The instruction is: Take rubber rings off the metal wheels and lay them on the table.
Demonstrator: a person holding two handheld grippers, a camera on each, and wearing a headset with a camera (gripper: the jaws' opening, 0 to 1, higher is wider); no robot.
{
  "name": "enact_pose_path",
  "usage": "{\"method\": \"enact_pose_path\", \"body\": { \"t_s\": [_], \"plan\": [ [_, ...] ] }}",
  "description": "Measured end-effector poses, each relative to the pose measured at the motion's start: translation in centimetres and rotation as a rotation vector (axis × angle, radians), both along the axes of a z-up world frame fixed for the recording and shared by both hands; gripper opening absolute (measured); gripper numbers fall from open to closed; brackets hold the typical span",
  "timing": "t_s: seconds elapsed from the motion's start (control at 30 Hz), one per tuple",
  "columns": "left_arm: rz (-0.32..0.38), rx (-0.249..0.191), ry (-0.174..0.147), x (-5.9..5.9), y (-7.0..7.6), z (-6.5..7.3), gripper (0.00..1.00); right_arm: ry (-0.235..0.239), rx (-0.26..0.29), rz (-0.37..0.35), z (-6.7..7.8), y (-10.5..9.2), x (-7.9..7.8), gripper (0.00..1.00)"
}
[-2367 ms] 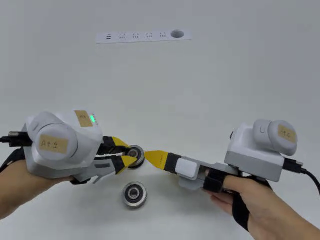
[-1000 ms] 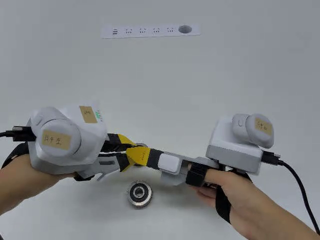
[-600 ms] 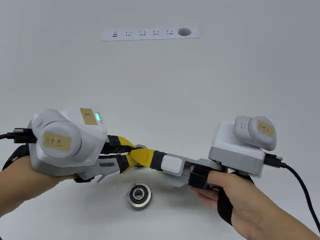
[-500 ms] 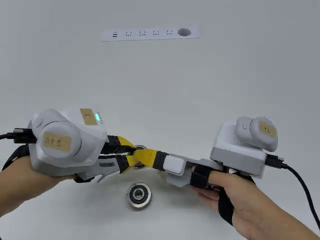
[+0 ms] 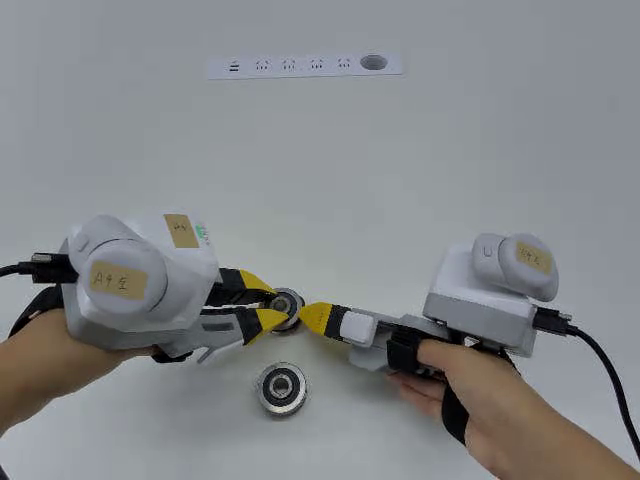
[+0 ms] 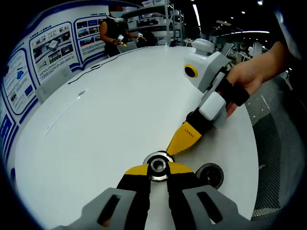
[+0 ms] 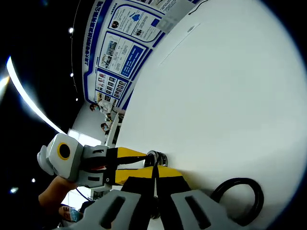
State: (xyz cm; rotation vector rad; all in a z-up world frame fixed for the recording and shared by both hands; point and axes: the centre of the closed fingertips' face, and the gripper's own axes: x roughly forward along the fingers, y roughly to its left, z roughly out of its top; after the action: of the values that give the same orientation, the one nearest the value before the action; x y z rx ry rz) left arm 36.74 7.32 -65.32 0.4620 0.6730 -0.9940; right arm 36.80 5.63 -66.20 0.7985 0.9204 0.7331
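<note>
My left gripper [image 5: 268, 308] is shut on a small metal wheel [image 5: 287, 303], which sits between its yellow tips [image 6: 158, 166] just above the table. My right gripper [image 5: 313, 315] comes in from the right with its jaws closed together, and its tip [image 6: 184, 139] is at the wheel's edge [image 7: 154, 157]. A second wheel [image 5: 281, 387] with a dark rubber ring around it lies flat on the table in front of both grippers [image 6: 209, 175]. A black rubber ring [image 7: 238, 199] lies beside my right jaws; I cannot tell if it touches them.
The white tabletop [image 5: 400, 180] stretches away behind the grippers. A white power strip [image 5: 305, 66] lies at the far edge. A black cable [image 5: 600, 360] trails from the right gripper. People stand by shelves in the far background [image 6: 117, 26].
The right gripper's tip, which overlapped the held wheel half a second ago, has drawn back to the right and sits at its edge. The left gripper and the lying wheel stayed put.
</note>
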Motion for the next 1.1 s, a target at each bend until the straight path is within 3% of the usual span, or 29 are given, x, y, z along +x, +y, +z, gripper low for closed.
{"method": "enact_pose_path", "body": {
  "t_s": [0.37, 1.1],
  "plan": [
    [-0.004, 0.002, 0.001, 0.0, 0.0, 0.0, 0.13, -0.029, -0.028, 0.002, 0.4, 0.2, 0.0, 0.01],
    [-0.01, 0.006, -0.001, 0.0, 0.0, 0.0, 0.13, -0.047, -0.02, 0.036, 0.9, 1.1, 0.1, 0.01]
  ]
}}
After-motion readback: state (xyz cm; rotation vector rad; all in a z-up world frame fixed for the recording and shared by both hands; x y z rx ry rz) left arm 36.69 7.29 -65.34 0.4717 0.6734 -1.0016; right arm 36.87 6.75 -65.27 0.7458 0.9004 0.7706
